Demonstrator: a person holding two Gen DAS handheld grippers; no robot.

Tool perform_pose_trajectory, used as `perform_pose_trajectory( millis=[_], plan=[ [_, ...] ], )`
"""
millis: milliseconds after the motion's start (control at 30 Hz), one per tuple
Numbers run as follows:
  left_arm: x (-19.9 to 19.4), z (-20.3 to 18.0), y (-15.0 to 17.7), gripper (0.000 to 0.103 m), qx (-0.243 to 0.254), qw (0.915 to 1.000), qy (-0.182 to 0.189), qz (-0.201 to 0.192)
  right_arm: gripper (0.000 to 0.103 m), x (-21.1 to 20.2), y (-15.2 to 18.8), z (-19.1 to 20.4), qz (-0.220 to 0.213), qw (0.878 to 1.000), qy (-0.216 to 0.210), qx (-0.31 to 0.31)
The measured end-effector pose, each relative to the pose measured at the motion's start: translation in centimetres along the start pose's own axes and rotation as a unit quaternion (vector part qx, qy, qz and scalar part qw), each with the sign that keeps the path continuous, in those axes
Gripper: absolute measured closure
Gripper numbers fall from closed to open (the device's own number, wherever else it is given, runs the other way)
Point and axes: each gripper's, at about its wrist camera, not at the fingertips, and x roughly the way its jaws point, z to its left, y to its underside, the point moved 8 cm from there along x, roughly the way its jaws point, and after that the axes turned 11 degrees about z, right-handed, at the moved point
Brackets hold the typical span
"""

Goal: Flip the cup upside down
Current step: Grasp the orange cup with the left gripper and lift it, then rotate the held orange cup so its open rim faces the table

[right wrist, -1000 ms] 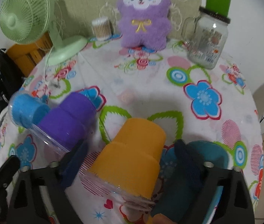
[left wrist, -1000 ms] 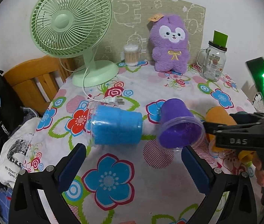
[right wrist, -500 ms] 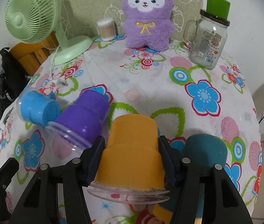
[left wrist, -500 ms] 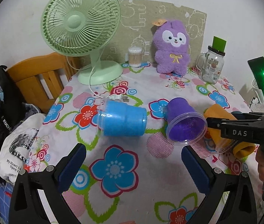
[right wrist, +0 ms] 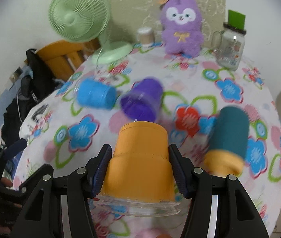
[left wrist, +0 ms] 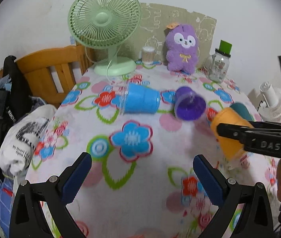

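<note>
My right gripper [right wrist: 139, 156] is shut on the orange cup [right wrist: 140, 158] and holds it lifted above the table, its clear rim toward the camera. The same cup shows in the left wrist view [left wrist: 228, 132], tilted in the right gripper's black fingers. A blue cup [left wrist: 142, 101] and a purple cup [left wrist: 189, 106] lie on their sides on the floral tablecloth [left wrist: 132, 174]. A teal cup with an orange end [right wrist: 228, 136] lies on its side to the right. My left gripper [left wrist: 140, 174] is open and empty, low over the near side of the table.
A green fan [left wrist: 105, 25], a cotton-swab jar [left wrist: 148, 54], a purple plush toy [left wrist: 182, 47] and a glass mug jar [left wrist: 218, 67] stand along the back. A wooden chair [left wrist: 51, 73] with clothes is at the left. A white fan [left wrist: 275, 105] is beyond the right edge.
My right gripper has closed on the orange cup and lifted it off the table. My left gripper has pulled back and up, away from the blue and purple cups.
</note>
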Motion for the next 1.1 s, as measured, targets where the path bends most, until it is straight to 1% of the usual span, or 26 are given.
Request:
perform_pose_trajectory(
  millis=[200,367,467,600,667,767,800,833,967,1100],
  plan=[
    [-1.1,0.2,3.6,0.000,-0.007,0.9998,0.014,0.014,0.042,1.1,3.3,2.8,0.020,1.000,-0.014,-0.004],
    [-1.7,0.3,6.0,0.000,-0.013,0.9994,0.021,0.024,0.042,2.1,5.4,3.9,0.036,0.999,-0.001,-0.006],
    [-1.8,0.5,6.9,0.000,-0.015,0.9993,0.019,0.029,0.042,2.4,6.1,4.1,0.033,0.999,0.021,-0.007],
    [-2.1,0.5,7.6,0.000,-0.019,0.9991,0.021,0.031,0.041,3.0,6.8,4.6,0.041,0.999,0.028,-0.011],
    [-2.3,0.6,7.8,0.000,-0.020,0.9991,0.021,0.031,0.038,3.0,7.0,5.0,0.038,0.998,0.038,-0.019],
    [-2.6,1.0,7.8,0.000,-0.025,0.9992,0.013,0.027,0.028,3.1,7.2,4.9,0.045,0.997,0.061,-0.021],
    [-2.7,1.1,7.8,0.000,-0.026,0.9992,0.015,0.027,0.025,3.0,7.1,4.9,0.044,0.997,0.062,-0.019],
    [-2.8,1.1,7.7,0.000,-0.028,0.9991,0.018,0.026,0.023,2.9,7.1,4.8,0.044,0.997,0.059,-0.017],
    [-3.2,1.5,7.3,0.000,-0.034,0.9991,0.014,0.021,0.018,2.4,7.0,5.1,0.044,0.999,0.009,-0.007],
    [-3.8,1.3,6.8,0.000,-0.032,0.9993,0.012,0.013,0.017,1.8,6.6,5.2,0.038,0.999,0.012,-0.011]
  ],
)
